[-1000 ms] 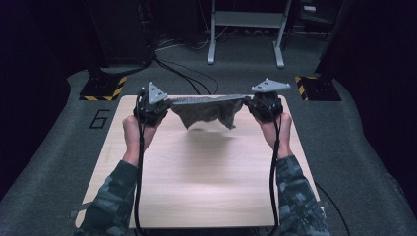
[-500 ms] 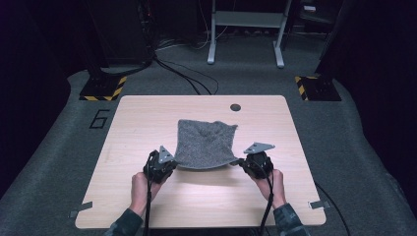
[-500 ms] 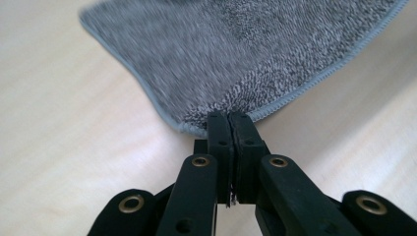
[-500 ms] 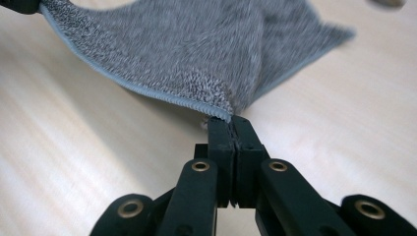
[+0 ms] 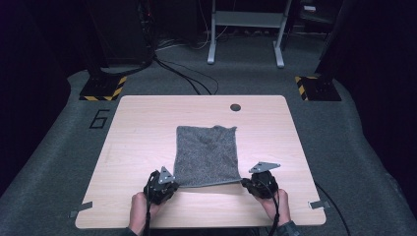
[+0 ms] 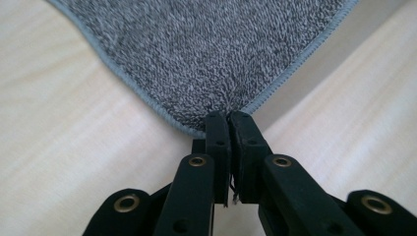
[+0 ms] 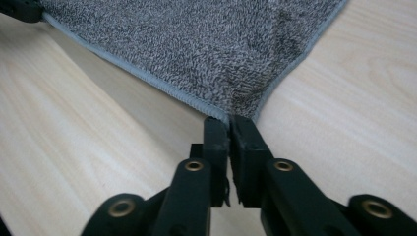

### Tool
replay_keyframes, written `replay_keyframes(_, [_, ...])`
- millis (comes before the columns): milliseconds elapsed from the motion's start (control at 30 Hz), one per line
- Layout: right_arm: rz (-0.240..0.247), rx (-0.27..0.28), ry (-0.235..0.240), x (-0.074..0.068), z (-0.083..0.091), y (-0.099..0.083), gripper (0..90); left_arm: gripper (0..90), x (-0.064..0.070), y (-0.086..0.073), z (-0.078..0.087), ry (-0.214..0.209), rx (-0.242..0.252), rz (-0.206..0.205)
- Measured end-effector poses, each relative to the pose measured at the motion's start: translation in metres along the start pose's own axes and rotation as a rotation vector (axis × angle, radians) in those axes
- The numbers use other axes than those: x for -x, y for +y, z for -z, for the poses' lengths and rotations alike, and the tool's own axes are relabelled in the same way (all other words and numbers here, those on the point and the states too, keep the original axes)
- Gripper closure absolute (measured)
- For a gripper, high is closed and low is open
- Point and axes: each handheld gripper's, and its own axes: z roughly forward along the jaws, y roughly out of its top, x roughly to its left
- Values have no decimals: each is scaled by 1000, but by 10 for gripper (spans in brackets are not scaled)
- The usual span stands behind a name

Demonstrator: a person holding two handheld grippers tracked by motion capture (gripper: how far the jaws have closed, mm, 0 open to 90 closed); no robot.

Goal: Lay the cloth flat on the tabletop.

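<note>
Right now both tools sit at the near edge of the grey towel (image 5: 206, 155), one on each near corner. Left tool (image 5: 172, 183): jaws pressed together on the towel's near-left corner; in the left gripper view (image 6: 229, 118) the hemmed corner runs straight into the closed jaw tips. Right tool (image 5: 244, 182): same, jaws clamped on the near-right corner; in the right gripper view (image 7: 229, 120) the hem meets the tips with no gap visible between the jaws.

Towel lies spread on the wooden tabletop (image 5: 133, 132), roughly central, slightly toward the near side. Far part is flat on the wood. Near edge is stretched taut between the two tools; both gripper views show shadow under the hem next to the jaws, so the edge sits slightly off the wood there. Far-right corner looks a bit uneven; small crease near the towel's middle.

Left hand (image 5: 140, 214) and right hand (image 5: 275, 209) come in from the bottom edge, each wrapped around its tool, with cables trailing back toward the person. Grey three-cornered plates sit on top of both tools.

Round dark hole (image 5: 235, 106) sits in the tabletop near the far edge, well apart from the towel. Grey carpet around the tabletop, with a "6" marking (image 5: 100, 118) on the floor to the left.
</note>
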Motion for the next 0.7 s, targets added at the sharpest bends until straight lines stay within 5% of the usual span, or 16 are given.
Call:
replay_keyframes(67, [-4, 0, 16, 2, 3, -3, 744, 794, 1, -2, 4, -40, -8, -5])
replay_keyframes(133, [-12, 9, 41, 5, 8, -3, 658, 643, 1, -2, 9, -49, -8, 0])
replay_keyframes(333, [-31, 54, 42, 15, 15, 8, 499, 323, -18, 5, 20, -59, 90, 93])
replay_keyframes(533, [-38, 83, 47, 24, 3, 25, 345, 186, -37, 18, 11, -62, 127, 146])
replay_keyframes(700, [-11, 71, 37, 28, -17, 42, 246, 136, -44, 30, -3, -71, 121, 140])
